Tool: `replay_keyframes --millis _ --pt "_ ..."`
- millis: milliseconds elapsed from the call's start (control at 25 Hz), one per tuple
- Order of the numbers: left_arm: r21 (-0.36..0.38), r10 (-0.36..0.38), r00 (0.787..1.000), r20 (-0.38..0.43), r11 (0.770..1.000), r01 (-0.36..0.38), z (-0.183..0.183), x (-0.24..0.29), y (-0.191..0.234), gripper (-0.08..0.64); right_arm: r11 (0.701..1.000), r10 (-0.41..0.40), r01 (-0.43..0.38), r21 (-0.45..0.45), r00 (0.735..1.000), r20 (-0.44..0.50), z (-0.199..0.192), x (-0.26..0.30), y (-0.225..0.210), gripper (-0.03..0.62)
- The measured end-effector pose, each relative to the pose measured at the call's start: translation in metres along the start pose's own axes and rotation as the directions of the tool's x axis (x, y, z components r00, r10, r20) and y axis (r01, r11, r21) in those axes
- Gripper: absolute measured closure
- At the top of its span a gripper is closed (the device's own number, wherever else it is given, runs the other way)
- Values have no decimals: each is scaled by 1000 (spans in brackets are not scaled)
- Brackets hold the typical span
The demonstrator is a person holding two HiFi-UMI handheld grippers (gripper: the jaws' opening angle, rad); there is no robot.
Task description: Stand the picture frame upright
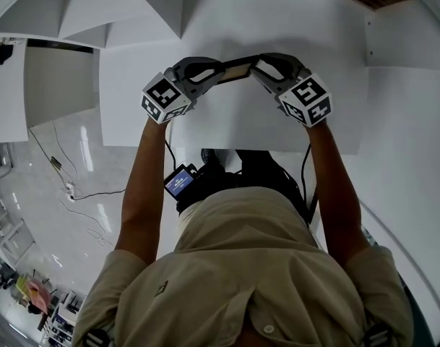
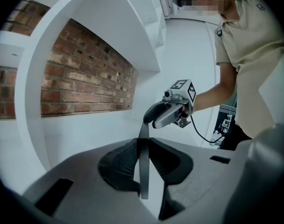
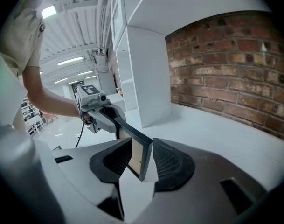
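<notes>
The picture frame point(image 1: 238, 67) is a thin dark frame with a pale wooden back, held in the air above the white table point(image 1: 227, 125) between both grippers. My left gripper point(image 1: 218, 76) pinches its left end; in the left gripper view the frame point(image 2: 142, 171) runs edge-on between the pads, and the gripper point(image 2: 142, 143) is shut on it. My right gripper point(image 1: 258, 68) is at the other end. There the frame's corner point(image 3: 136, 157) sits between the jaws of the right gripper point(image 3: 142, 146), which stand apart and open.
A brick wall point(image 3: 225, 73) runs behind the table. A white upright partition point(image 3: 148, 73) stands on the table at its far side. White slanted panels point(image 1: 97, 9) lie to the upper left, and a cable and a small screen point(image 1: 180, 181) hang at the person's waist.
</notes>
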State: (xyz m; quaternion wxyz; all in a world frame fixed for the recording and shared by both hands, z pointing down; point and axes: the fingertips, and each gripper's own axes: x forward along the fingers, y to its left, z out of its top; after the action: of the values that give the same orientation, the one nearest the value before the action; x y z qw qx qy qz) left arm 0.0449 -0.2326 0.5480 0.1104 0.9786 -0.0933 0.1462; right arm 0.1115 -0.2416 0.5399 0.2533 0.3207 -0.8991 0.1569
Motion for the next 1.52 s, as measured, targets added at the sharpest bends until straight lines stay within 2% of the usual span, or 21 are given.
replay_keyframes --millis 200,400,1240,1520 --pt "50 -35 999 -15 998 35 1 1 -5 485 1000 2 -3 -13 1000 -19 -4 1 1 449" --pt "97 -38 998 -56 994 44 -5 0 -6 485 999 -3 2 -32 1000 -22 -8 -1 7 489" --pt "234 5 981 -195 971 42 -17 -5 -28 485 992 -37 28 -123 997 -65 -21 -14 33 502" --pt "247 34 979 -200 969 17 -18 -12 -31 479 990 -50 38 -139 996 -79 -23 -16 37 502"
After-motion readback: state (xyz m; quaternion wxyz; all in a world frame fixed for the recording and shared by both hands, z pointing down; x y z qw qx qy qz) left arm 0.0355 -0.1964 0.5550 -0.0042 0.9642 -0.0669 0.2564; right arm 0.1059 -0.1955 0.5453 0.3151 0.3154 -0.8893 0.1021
